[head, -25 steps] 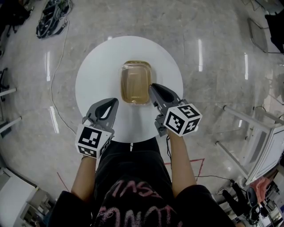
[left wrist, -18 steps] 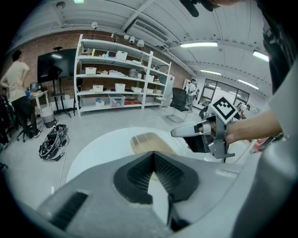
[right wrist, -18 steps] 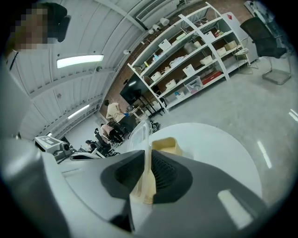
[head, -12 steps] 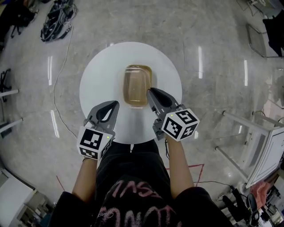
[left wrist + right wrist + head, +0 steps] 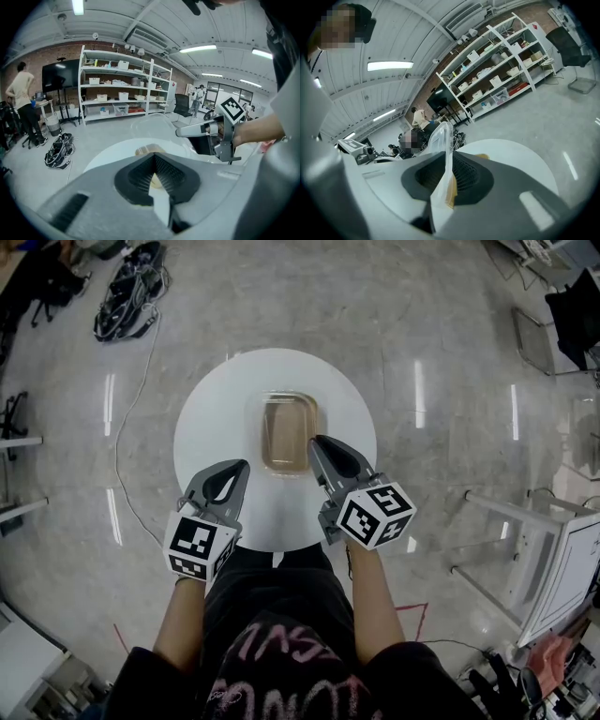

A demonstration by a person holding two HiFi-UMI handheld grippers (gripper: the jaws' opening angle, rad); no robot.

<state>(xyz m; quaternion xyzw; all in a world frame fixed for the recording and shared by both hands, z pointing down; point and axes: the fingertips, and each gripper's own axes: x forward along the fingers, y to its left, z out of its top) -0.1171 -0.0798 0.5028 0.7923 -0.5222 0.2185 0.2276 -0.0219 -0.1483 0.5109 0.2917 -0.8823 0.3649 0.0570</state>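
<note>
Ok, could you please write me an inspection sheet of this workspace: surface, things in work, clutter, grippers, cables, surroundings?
Surface: round white table.
Job's things: clear container with brownish contents at the table's middle; clear plastic cover, standing on edge.
Clutter: nothing seen on the table.
Grippers: right hand-held gripper shut on the clear plastic cover's edge, by the container's near right corner; left hand-held gripper shut, nothing between its jaws, over the table's near left part.
Cables: cable bundle on the floor; thin cable on the floor beside the table.
Surroundings: shelves, a person at a desk, white frame.
</note>
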